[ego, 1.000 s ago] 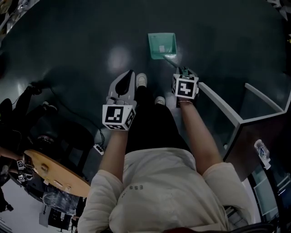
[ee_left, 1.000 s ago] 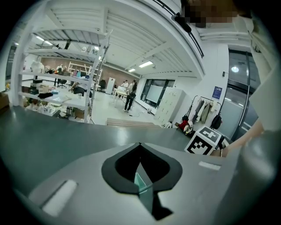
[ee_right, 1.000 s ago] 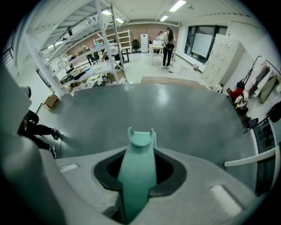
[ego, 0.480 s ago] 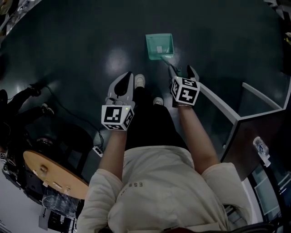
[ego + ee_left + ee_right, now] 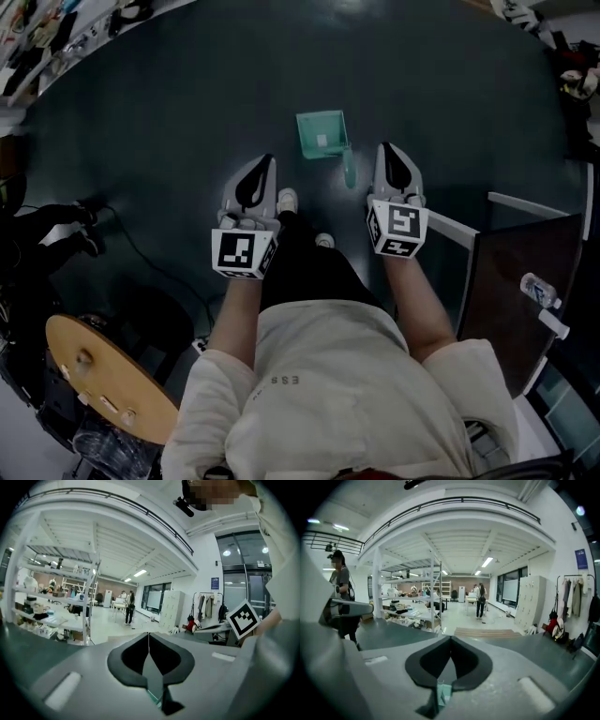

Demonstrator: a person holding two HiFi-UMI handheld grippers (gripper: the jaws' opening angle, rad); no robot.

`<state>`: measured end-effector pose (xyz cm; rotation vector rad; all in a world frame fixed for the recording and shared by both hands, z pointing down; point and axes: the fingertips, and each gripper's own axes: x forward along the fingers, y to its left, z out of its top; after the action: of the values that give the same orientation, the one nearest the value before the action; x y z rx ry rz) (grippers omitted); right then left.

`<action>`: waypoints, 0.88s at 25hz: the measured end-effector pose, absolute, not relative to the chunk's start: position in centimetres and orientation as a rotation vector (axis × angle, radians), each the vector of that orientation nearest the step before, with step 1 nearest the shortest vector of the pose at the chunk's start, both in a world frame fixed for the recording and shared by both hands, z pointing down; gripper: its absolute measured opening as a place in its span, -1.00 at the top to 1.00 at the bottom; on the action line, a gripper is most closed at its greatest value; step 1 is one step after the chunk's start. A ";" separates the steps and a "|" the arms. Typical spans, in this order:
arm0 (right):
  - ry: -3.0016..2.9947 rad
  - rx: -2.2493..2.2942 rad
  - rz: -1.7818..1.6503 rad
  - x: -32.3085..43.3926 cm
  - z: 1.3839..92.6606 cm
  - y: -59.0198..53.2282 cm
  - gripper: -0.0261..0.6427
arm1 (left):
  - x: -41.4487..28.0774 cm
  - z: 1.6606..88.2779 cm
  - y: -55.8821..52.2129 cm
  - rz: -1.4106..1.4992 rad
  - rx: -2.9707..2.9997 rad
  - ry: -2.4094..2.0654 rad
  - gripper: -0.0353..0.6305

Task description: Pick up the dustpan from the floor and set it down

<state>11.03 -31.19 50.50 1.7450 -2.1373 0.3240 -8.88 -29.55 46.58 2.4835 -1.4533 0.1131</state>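
Note:
The green dustpan (image 5: pixel 321 133) lies on the dark floor ahead of the person's feet, its handle (image 5: pixel 349 172) pointing back toward them. My right gripper (image 5: pixel 386 147) is shut and empty, hanging just right of the handle and apart from it. My left gripper (image 5: pixel 267 159) is also shut and empty, left of the dustpan. In the left gripper view the jaws (image 5: pixel 148 635) meet at their tips, with only a green sliver (image 5: pixel 154 697) showing below. The right gripper view shows shut jaws (image 5: pixel 451 637) and a bit of green dustpan (image 5: pixel 443 694) beneath them.
A dark partition with a white frame (image 5: pixel 525 272) stands at the right, a bottle (image 5: pixel 540 291) on it. A round wooden table (image 5: pixel 103 375) is at lower left, and a cable (image 5: pixel 141 251) runs over the floor. Shelving racks (image 5: pixel 412 604) and standing people (image 5: pixel 480 601) are far off.
Both grippers have risen from the floor and now point more level. The right gripper has come off the dustpan's handle and shut. The dustpan stays on the floor.

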 end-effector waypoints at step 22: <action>-2.417 1.633 0.264 12.4 41.7 -4.6 0.96 | -8.5 40.1 -1.6 0.067 2.502 -1.555 0.88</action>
<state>12.43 -4.63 41.73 1.6332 -2.4166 0.2636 -8.50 -1.59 40.10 2.5019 -1.5553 0.0670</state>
